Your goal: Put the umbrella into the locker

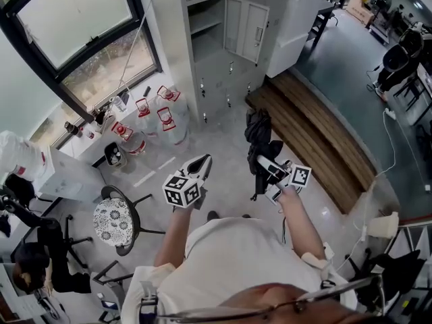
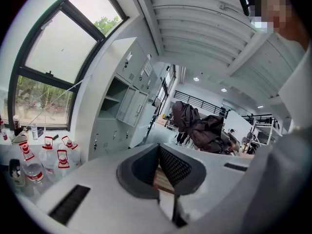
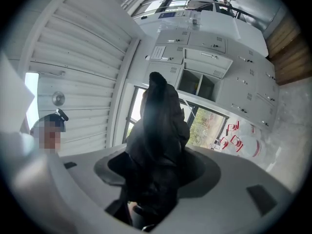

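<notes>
A folded black umbrella [image 1: 258,135] stands upright in my right gripper [image 1: 262,164], whose jaws are shut on its lower part. In the right gripper view the umbrella [image 3: 158,126] fills the space between the jaws of the right gripper [image 3: 153,189] and hides their tips. My left gripper [image 1: 201,162] is held beside it, a little to the left. Its fingers are shut, with nothing between them. The grey locker [image 1: 209,42] stands ahead with one compartment open and its door [image 1: 246,27] swung to the right. From the left gripper [image 2: 158,151] the umbrella [image 2: 195,126] shows to the right of the locker [image 2: 114,99].
A long wooden bench [image 1: 317,140] runs along the right. Several large water bottles with red handles [image 1: 152,120] stand left of the locker, under the window [image 1: 88,32]. A stool with a patterned seat [image 1: 111,221] is at my left. A seated person [image 1: 30,268] is at bottom left.
</notes>
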`<move>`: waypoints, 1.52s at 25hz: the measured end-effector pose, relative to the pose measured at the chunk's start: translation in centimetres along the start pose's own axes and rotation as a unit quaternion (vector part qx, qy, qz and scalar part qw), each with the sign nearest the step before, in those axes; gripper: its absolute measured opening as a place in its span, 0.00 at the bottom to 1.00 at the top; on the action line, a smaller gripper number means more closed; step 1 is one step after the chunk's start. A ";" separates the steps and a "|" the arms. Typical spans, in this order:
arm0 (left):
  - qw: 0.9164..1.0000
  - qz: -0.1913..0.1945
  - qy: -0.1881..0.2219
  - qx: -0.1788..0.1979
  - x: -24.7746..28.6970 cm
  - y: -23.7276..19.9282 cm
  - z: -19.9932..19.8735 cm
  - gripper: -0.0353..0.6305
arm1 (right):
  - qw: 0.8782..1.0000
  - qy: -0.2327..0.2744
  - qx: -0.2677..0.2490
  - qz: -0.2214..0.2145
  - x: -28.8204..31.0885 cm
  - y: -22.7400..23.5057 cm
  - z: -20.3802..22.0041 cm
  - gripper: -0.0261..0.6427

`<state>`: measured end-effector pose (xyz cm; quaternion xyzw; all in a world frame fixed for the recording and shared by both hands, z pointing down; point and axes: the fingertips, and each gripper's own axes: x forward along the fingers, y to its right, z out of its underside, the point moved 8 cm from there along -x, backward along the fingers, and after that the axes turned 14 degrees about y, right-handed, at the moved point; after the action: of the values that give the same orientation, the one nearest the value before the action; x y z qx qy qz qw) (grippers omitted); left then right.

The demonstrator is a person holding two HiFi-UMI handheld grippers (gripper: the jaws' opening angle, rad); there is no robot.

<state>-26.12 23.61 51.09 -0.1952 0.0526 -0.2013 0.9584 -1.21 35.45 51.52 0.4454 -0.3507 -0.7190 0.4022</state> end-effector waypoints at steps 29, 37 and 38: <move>0.999 0.038 -0.035 -0.008 4.8 -6.0 0.0 0.06 | 0.998 0.032 -0.023 0.049 2.9 4.5 -0.1 0.43; 0.999 0.010 -0.032 -0.001 10.0 -7.6 -0.9 0.06 | 0.999 0.012 -0.005 0.038 6.1 8.6 -5.1 0.43; 1.000 0.005 -0.031 0.000 10.8 -7.8 -1.0 0.06 | 0.999 0.007 -0.004 0.034 6.5 9.0 -5.9 0.43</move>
<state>-19.32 12.31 53.00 -0.2009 0.0242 -0.1903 0.9606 4.76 24.93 54.84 0.4368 -0.3596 -0.7030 0.4308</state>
